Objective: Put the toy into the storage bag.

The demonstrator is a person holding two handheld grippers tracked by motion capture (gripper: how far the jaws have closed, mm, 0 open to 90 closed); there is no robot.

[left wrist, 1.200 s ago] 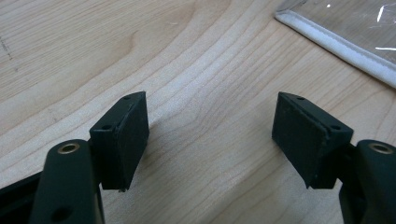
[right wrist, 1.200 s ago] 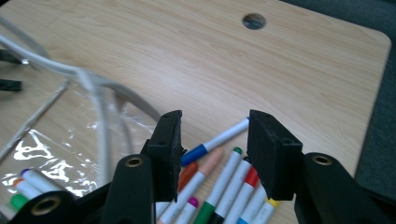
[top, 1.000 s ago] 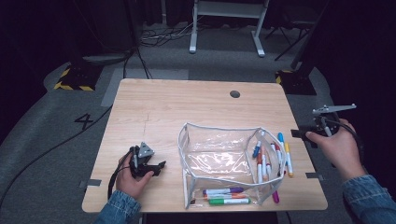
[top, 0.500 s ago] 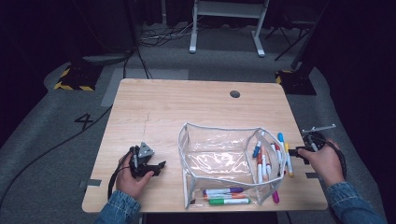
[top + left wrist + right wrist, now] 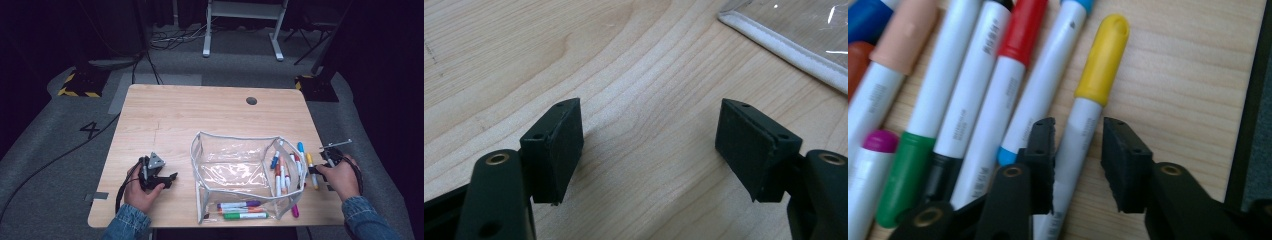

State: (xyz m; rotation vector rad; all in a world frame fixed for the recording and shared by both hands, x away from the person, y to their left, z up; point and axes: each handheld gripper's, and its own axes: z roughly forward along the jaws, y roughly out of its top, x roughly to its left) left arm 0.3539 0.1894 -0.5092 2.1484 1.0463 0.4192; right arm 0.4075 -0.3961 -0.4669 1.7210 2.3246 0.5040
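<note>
The right gripper (image 5: 1077,145) has just been narrowing its jaws around the yellow-capped marker (image 5: 1087,112) lying on the surface (image 5: 1173,75) beside the pouch (image 5: 235,165); the pads look short of pinching; it should squeeze squarely before lifting; the left gripper (image 5: 649,145) rests wide open, holding nothing.

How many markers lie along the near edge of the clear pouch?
3: purple marker, orange marker, green marker, side by side at the pouch's near edge; others may be hidden.

The yellow marker (image 5: 1087,112) has a white body and a bright yellow cap. It lies flat on the wooden table (image 5: 200,120), at the outer edge of a row of markers, just beside a blue-capped marker (image 5: 1045,85). In the high view it (image 5: 311,169) lies near the table's right edge.
</note>
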